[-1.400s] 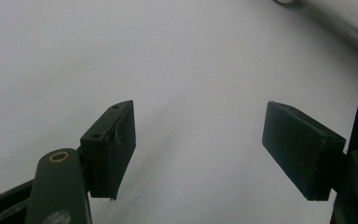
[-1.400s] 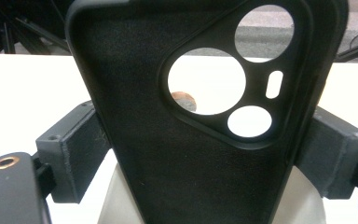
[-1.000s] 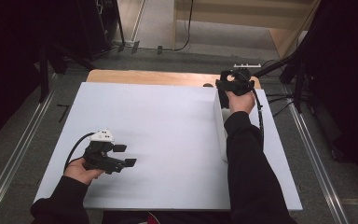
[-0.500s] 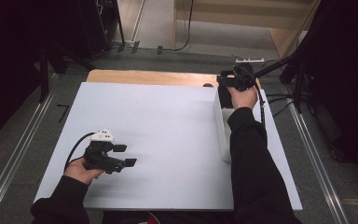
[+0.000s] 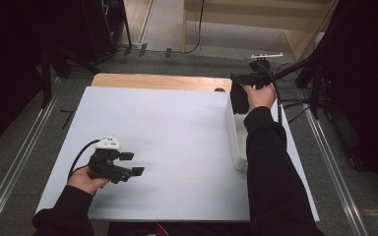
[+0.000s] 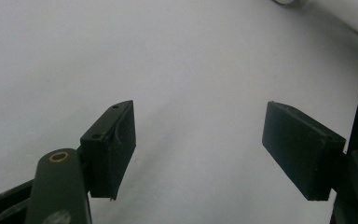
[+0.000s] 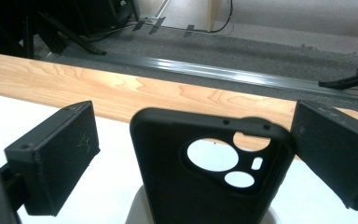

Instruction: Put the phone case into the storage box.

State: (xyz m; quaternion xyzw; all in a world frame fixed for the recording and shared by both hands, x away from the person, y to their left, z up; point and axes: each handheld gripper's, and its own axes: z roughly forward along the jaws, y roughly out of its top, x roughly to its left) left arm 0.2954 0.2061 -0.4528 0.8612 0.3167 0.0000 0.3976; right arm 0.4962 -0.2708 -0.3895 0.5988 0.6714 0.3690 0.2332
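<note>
The right gripper (image 5: 241,78) had risen at one o'clock, fingers spread around the phone case (image 7: 212,172) standing in the bin (image 5: 236,142), which was probably released. The left gripper (image 5: 133,163) idled at seven o'clock, fingers spread.

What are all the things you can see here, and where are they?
phone case: 1, black, standing up in the bin at the far right of the table
bin: 1, white, long, along the table's right side
table: 1, white top, in the middle
wooden strip: 1, light brown, along the table's far edge
rails: 2, grey metal, on the floor at each side of the table
left gripper: 1, black, jaws open and empty, low over the near left of the table
right gripper: 1, black, jaws open, at the phone case over the bin's far end
sleeves: 2, black, coming in from the bottom
</note>
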